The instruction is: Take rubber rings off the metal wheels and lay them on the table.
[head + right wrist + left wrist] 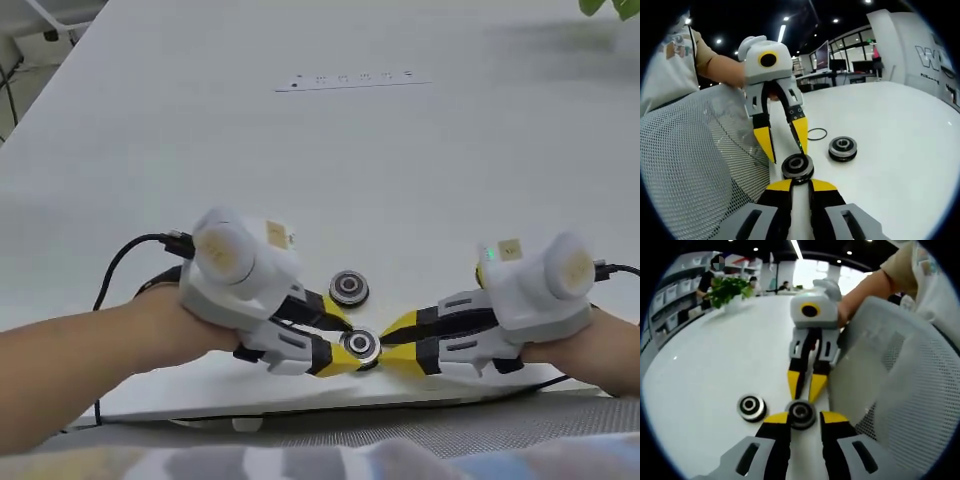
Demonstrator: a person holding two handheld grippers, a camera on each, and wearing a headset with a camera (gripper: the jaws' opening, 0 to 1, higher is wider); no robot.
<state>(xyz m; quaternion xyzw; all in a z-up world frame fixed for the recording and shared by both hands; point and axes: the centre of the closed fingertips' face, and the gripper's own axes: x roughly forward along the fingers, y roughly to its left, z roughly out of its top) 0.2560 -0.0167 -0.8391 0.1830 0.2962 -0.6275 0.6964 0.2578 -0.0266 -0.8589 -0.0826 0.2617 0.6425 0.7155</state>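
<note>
Grey-and-yellow left gripper (342, 340): just left of the held wheel. Its jaws stand about wheel-wide and clamp the wheel from two sides. I read this as a brace, so the wheel cannot roll or lift while its rubber is worked.

Loose rubber ring (817, 134): a thin black loop lying flat on the table. In the right gripper view it lies beyond the held wheel and close by a left jaw. It lies apart from both wheels, so one ring is off and laid down as the task asks.

Second wheel (348, 287): flat on the table just behind the held wheel, touched by neither gripper. Its dark outer band suggests its ring is yet to come off, so it is parked within reach.

Held wheel (360, 345): near the table's front edge, between the two grippers, hub facing up. It is kept low on the table, probably for support against the pull.

Right gripper (383, 345): just right of the held wheel, jaws drawn narrow with the tips at the wheel's rim. That narrow set suits nipping the rubber band rather than the metal, but at this size I cannot tell whether they have hold of it.

White table (300, 180): broad bare top beyond the held wheel, leaving room to lay the next ring.
</note>
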